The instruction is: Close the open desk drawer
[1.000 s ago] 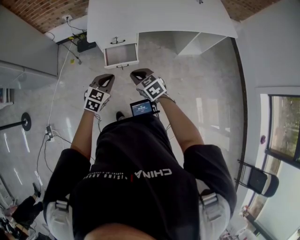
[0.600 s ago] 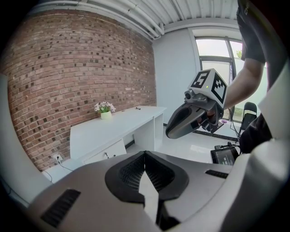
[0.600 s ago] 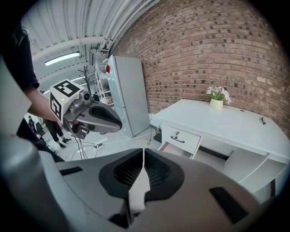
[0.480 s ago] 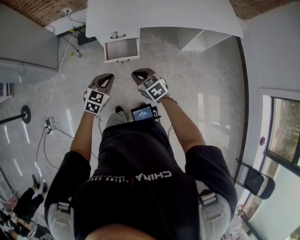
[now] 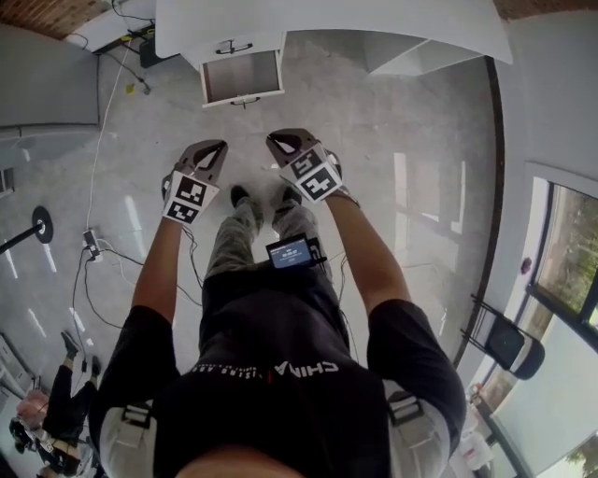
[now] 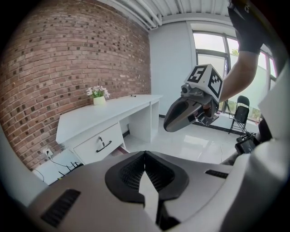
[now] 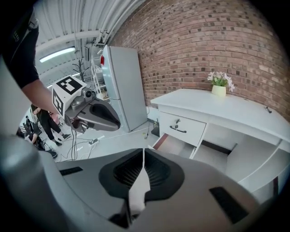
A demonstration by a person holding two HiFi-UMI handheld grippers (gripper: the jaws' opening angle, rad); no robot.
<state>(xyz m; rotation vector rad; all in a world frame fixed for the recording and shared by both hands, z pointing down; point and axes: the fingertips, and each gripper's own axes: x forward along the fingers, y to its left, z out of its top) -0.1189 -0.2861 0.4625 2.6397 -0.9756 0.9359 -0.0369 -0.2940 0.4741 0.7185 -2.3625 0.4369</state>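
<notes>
1. The left tongs (image 5: 207, 154) were held out in front of the person. Their tips were pressed together, with nothing between them. I think this made sense, because a push needs no grip.
2. The open drawer (image 5: 242, 77) stood pulled out under the left end of the white tabletop (image 5: 374, 23), just below a shut drawer (image 5: 234, 47) with a dark handle. It lay ahead of both tongs and well apart from them, roughly in line with the gap between the two. Only bare floor (image 5: 392, 121) was in between.
3. The right tongs (image 5: 285, 145) were beside the left ones, pointing toward the drawer. Their tips were also together and empty.
4. In my judgement the approach was not finished, as neither tongs touched the drawer front.
</notes>
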